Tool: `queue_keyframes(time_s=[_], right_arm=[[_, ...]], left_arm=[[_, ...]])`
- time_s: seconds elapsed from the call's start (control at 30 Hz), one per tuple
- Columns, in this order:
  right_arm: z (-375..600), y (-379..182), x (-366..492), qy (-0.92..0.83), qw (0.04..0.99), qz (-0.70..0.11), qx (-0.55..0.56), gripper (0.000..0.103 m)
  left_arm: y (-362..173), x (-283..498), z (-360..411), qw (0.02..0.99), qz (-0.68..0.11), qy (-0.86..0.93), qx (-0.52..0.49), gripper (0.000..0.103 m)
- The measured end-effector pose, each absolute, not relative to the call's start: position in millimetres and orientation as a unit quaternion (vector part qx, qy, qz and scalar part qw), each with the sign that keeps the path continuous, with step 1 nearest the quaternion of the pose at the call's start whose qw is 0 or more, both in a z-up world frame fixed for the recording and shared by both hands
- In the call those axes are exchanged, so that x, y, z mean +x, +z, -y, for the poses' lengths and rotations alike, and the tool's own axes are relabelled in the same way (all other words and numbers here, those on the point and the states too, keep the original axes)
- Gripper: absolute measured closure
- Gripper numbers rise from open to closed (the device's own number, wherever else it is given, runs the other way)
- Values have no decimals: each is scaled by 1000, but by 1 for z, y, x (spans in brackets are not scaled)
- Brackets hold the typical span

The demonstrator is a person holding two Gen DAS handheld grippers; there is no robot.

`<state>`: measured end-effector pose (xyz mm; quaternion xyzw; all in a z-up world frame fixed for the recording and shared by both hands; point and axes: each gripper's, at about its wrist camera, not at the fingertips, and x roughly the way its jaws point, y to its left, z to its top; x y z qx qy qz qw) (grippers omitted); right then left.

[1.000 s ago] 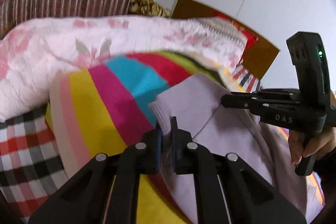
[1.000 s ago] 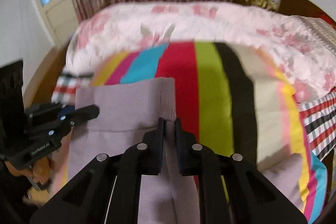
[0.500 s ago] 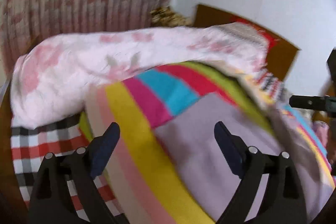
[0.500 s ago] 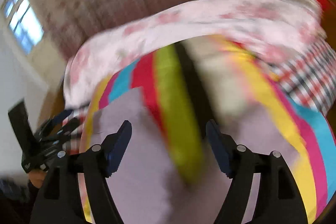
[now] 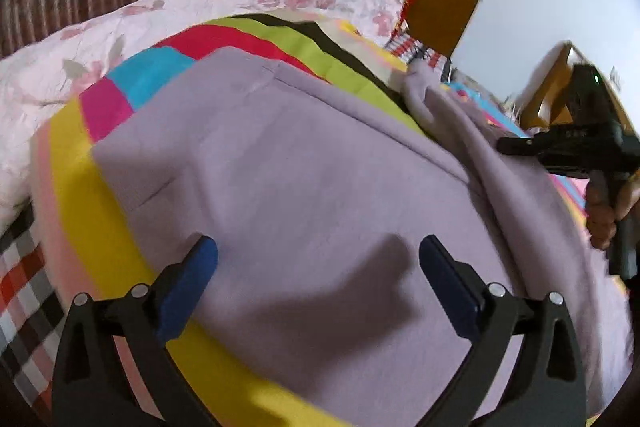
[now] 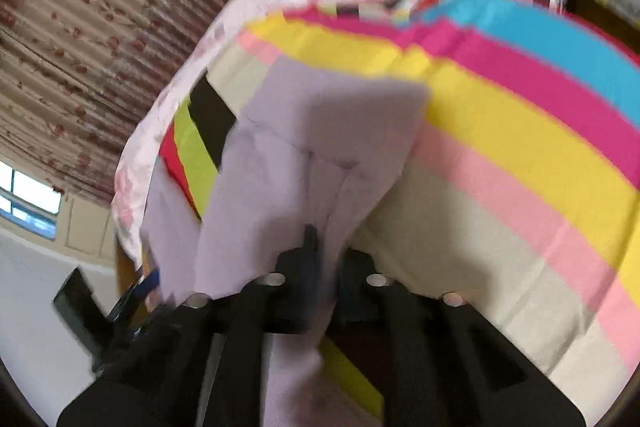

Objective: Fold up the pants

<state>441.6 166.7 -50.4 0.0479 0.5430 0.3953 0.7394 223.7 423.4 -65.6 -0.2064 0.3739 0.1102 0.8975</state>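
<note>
Since a second ago we note both grippers let go of the pants' near edge and shifted sideways; the left jaws have just been opening further, the right jaws just closing.

Left gripper [image 5: 318, 261]: spread wide, hanging over the pants with no cloth pinched between its blue pads [image 5: 188, 283].

Right gripper [image 6: 324, 247]: pressed together on a raised fold of the pants.

Pants [image 5: 304, 187]: lilac, lying across the striped blanket [image 5: 100, 187], one part bunched up on the side toward the right gripper [image 5: 516, 145].

Striped blanket: spread on the bed. Pink floral quilt [image 5: 80, 43] beyond the pants; checked sheet [image 5: 20, 291] at the blanket's edge.
</note>
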Motion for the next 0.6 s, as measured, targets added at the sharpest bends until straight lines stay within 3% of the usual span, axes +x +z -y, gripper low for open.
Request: queue_keyframes(time_s=[0.2,0.37,0.4,0.43,0.47,0.6], right_arm=[[-226,37,360,471,777,-413,-58,93],[-318,42,269,552,711,-405,-160,88],[-331,34,258,558,696,-415,-180,80],[-345,24,247,566,679,-421,-204,52],[-352,15,239,572,673,-414,-218,36],[-331,16,266,570,696,-405,-165,38]], left_arm=[[-46,155,-461,892,-279,154,-322,2],[-55,131,-475,871,-261,191,-371,3],[-57,125,-475,868,-263,194,-373,3],[-58,121,-475,867,-266,195,-374,3],[-60,117,-475,866,-270,196,-374,3],[-58,108,-478,870,-270,179,-372,5]])
